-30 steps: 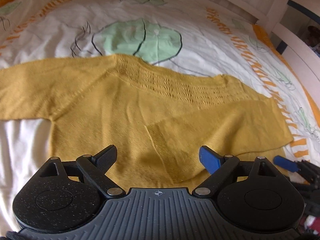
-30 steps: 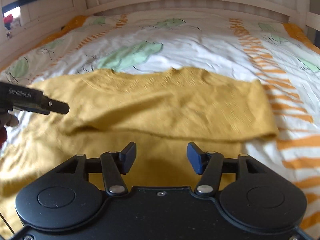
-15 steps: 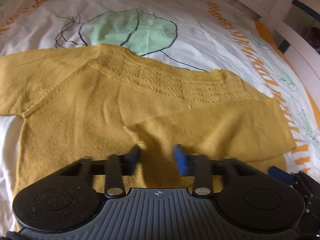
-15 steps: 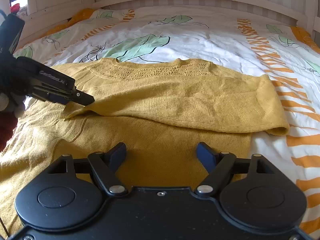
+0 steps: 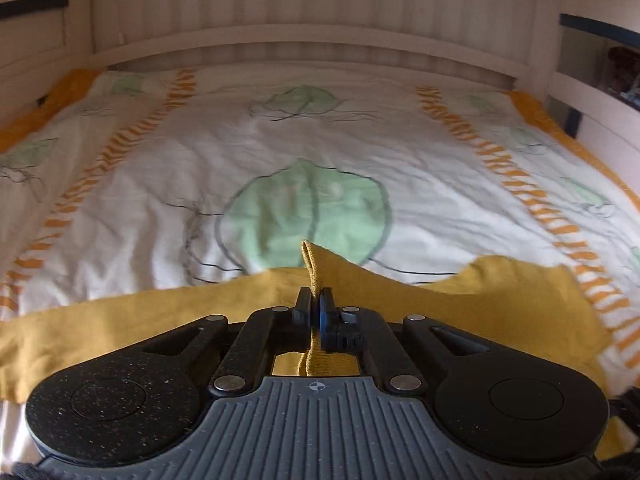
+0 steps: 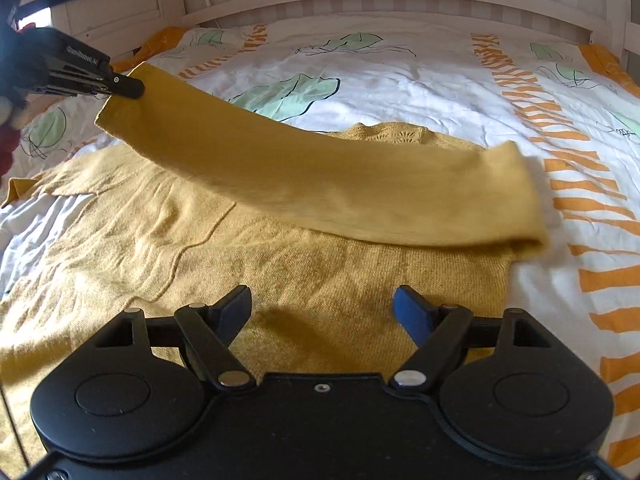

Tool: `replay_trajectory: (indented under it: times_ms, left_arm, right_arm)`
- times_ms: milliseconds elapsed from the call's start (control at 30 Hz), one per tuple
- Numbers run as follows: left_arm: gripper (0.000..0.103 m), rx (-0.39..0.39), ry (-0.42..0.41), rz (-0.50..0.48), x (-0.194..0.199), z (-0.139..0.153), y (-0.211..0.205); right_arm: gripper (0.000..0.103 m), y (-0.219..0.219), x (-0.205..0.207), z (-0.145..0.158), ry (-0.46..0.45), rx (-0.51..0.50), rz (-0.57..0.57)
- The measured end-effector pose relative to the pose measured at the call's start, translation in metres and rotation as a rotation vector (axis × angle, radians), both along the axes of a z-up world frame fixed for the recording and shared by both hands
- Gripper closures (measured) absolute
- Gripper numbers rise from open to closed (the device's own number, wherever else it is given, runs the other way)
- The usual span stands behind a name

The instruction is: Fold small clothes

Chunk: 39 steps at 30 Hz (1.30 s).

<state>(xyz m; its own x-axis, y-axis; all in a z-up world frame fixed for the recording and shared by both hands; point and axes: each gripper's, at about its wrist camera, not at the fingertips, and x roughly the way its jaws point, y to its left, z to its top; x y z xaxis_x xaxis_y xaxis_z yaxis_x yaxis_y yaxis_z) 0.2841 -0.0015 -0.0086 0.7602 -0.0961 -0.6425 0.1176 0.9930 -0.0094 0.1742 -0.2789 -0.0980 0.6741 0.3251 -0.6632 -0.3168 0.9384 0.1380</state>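
Note:
A mustard-yellow knit sweater [image 6: 280, 272] lies flat on the bed. My left gripper [image 5: 315, 305] is shut on the cuff end of its sleeve [image 5: 310, 258], which sticks up between the closed fingers. In the right wrist view the left gripper [image 6: 124, 88] holds that sleeve [image 6: 320, 184] lifted off the sweater body, stretched from the right shoulder up to the upper left. My right gripper [image 6: 322, 308] is open and empty, hovering low over the sweater's lower body.
The bedspread [image 6: 420, 92] is white with green leaves and orange stripes. A white slatted headboard [image 5: 320, 8] stands at the back, with wooden side rails [image 6: 112, 12] left and right. The other sleeve [image 6: 24, 184] lies spread to the left.
My left gripper closed on the folded sleeve's cuff and lifted it up and to the left, unfolding it off the sweater body. My right gripper stayed open and drew slightly back.

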Motion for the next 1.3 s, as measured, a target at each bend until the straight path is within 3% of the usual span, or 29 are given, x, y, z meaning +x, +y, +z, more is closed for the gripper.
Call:
replay_trajectory:
  times_ms: [200,467,567,633,700,833,1100,1300]
  left_arm:
    - [0.099,0.052,0.128,0.047,0.028,-0.041,0.017]
    - [0.098,0.111,0.191,0.137,0.041,-0.080,0.028]
    - [0.087,0.144,0.196,0.143,0.041,-0.088,0.032]
    - [0.077,0.151,0.182,0.145,0.036,-0.087,0.034]
    - [0.076,0.111,0.191,0.141,0.030,-0.083,0.039]
    - [0.071,0.036,0.207,0.118,0.004,-0.072,0.046]
    - [0.065,0.016,0.261,0.013,-0.080,-0.074,0.043]
    - [0.061,0.104,0.256,-0.080,-0.133,-0.076,0.030]
  right_arm:
    - [0.021,0.001,0.002,-0.001,0.011,0.007,0.002]
    - [0.009,0.005,0.002,-0.005,0.013,0.001,0.027]
    - [0.001,0.008,0.001,-0.008,0.015,-0.004,0.047]
    - [0.001,0.010,0.001,-0.009,0.012,-0.012,0.053]
    - [0.001,0.010,0.001,-0.009,0.010,-0.013,0.054]
    - [0.001,0.010,0.000,-0.011,0.005,-0.017,0.054]
    - [0.001,0.013,-0.003,-0.014,-0.023,-0.038,0.056]
    - [0.001,0.015,-0.011,-0.013,-0.029,-0.068,0.053]
